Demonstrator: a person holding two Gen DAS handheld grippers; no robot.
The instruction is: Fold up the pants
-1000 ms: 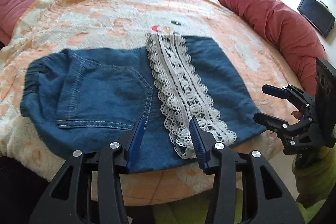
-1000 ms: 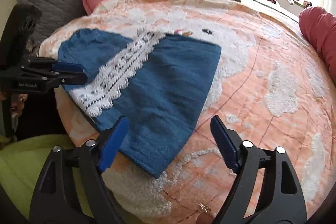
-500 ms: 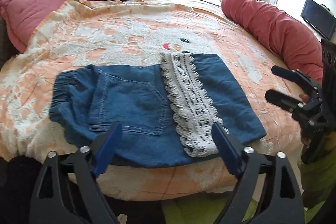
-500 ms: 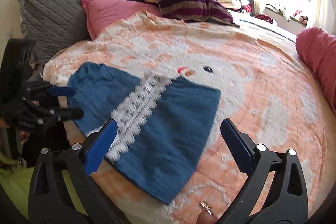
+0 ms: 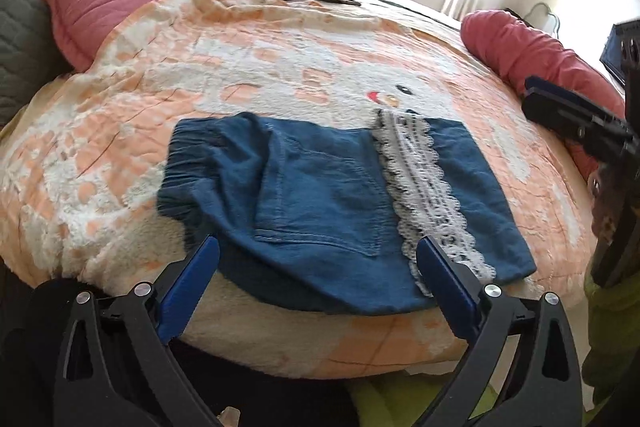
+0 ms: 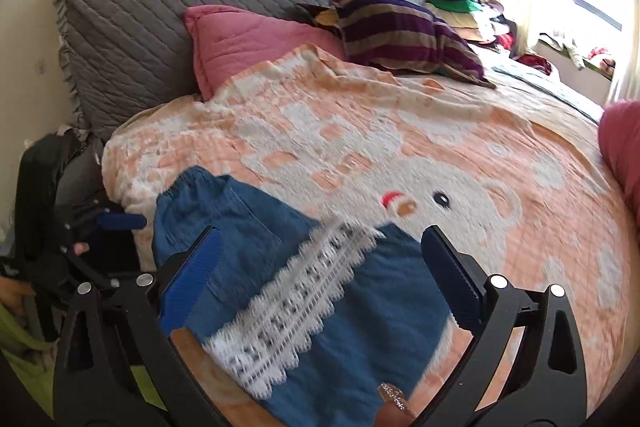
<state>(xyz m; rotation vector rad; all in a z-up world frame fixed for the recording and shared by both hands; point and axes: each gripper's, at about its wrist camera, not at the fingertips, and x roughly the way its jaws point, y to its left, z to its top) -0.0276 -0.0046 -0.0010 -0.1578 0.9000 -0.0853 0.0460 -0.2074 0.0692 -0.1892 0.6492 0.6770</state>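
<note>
Blue denim pants point(image 5: 320, 199) lie folded flat near the front edge of the bed, with a white lace trim strip point(image 5: 424, 183) across them and the elastic waistband at the left. They also show in the right wrist view point(image 6: 360, 307). My left gripper point(image 5: 316, 287) is open and empty, above the bed's front edge, short of the pants. My right gripper point(image 6: 320, 287) is open and empty, raised above the pants. The right gripper also shows at the right edge of the left wrist view point(image 5: 576, 123).
The bed has an orange and white bear blanket point(image 5: 280, 67). A pink pillow point(image 6: 248, 39), a grey quilted headboard cushion point(image 6: 180, 7) and a striped pillow point(image 6: 400, 31) lie at the head. A red bolster point(image 5: 532, 55) lies along the far right side.
Both grippers have opened wider and drawn back and up from the pants. The pants lie still on the bed.
</note>
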